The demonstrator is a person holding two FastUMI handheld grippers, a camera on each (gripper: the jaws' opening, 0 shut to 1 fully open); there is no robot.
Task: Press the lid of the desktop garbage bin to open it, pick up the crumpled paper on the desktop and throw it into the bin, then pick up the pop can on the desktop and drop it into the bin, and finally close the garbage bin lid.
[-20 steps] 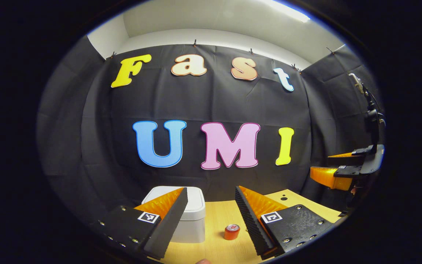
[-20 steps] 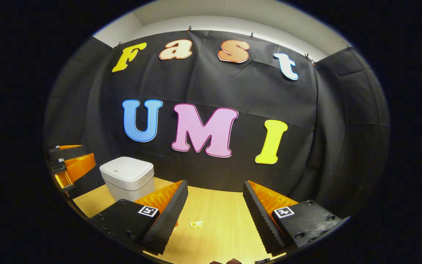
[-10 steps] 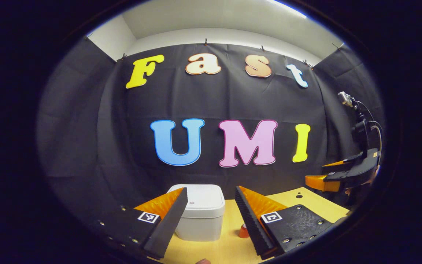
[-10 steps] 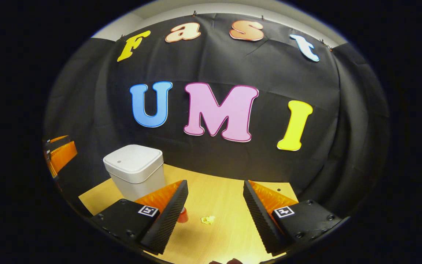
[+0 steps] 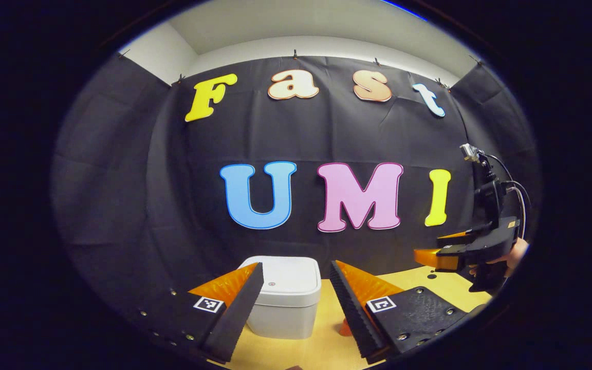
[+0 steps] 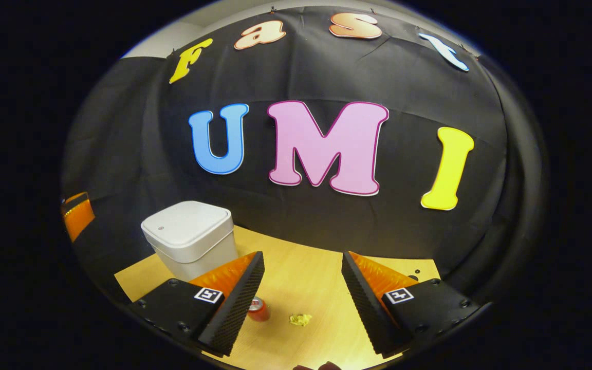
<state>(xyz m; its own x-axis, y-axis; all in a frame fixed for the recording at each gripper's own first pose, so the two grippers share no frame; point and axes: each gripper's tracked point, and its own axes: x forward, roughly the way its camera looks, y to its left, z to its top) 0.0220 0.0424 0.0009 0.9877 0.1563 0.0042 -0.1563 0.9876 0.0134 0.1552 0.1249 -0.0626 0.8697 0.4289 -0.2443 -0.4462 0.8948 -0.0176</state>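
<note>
- Garbage bin (image 5: 284, 298): stands on the desktop (image 6: 306, 277) against the booth's back wall, lid (image 6: 185, 226) down and flush. A small mark sits near the lid's front edge; likely the press point.
- Left gripper (image 5: 296, 308): jaws wide apart, nothing held. It hovers short of the bin, which sits framed between its fingers in the left gripper view.
- Right gripper (image 6: 301, 303): jaws wide apart, empty, above the desktop.
- Pop can (image 6: 258, 310) and crumpled paper (image 6: 300, 319): lie on the desktop near each other, well apart from the bin, both untouched.
- Step in hand, by judgement: opening the lid; no later step has begun.
- Recommendation: bring one fingertip of the left gripper down squarely on the lid's front, press straight down, then lift clear so the lid can spring up.
- Risk: an off-centre or slanting push may slide the light bin across the desktop rather than release the latch.
</note>
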